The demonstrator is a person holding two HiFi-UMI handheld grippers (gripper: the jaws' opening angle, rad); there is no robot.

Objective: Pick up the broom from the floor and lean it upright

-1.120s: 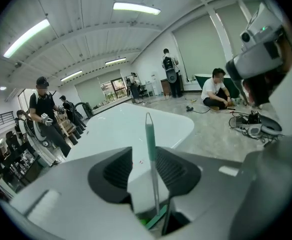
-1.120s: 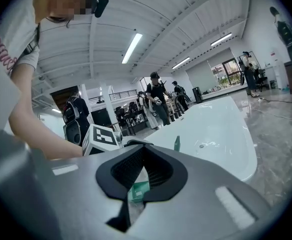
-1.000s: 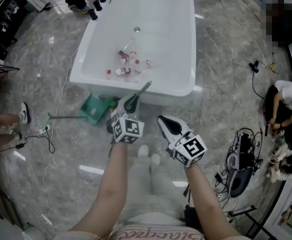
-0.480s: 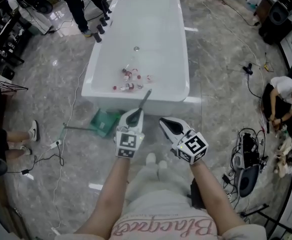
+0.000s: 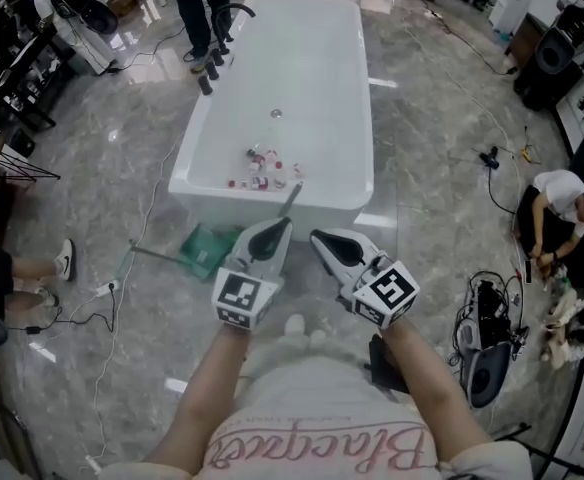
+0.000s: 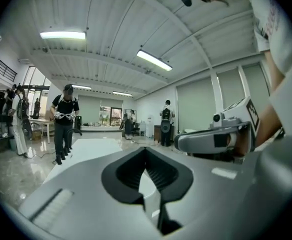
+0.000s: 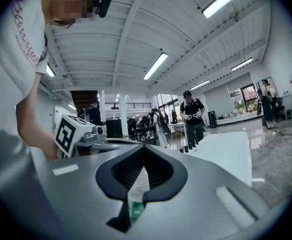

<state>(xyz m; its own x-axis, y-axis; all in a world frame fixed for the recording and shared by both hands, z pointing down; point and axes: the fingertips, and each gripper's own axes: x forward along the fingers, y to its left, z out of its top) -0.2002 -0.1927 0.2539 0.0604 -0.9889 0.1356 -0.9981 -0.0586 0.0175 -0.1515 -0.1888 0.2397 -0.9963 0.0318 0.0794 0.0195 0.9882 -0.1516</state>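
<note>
Broom [image 5: 291,198]: taken to be the thin dark rod slanting up against the near wall of the tub [image 5: 332,208]. Only its upper part shows, so this is a guess, not a certainty.
Long axis: steep, running from low by the left jaw tips up and away to the right, with the top end at the tub's rim.
Direction from the hands: straight ahead and below, between the person and the tub.
Nearer hand: the left hand-held gripper [image 5: 272,236], whose tip overlaps the rod's lower part in the head view. The right hand-held gripper [image 5: 330,245] is just beside it, to the right.
Left jaws: together, with nothing between them.
Right jaws: together, with nothing between them.
Green piece [image 5: 207,248]: lies flat on the floor [image 5: 92,168] at the tub's near left corner, its thin handle pointing left. It looks like a dustpan, though it could be a broom head.
Task stage: the rod seems to be propped already and neither hand is on it.
Head view only: shows the rod, the tub and the green piece together.
Gripper views only: both point level across the room over the tub and show how the jaws meet. The right one catches a sliver of green through its jaw slit, and neither shows the rod.
</note>
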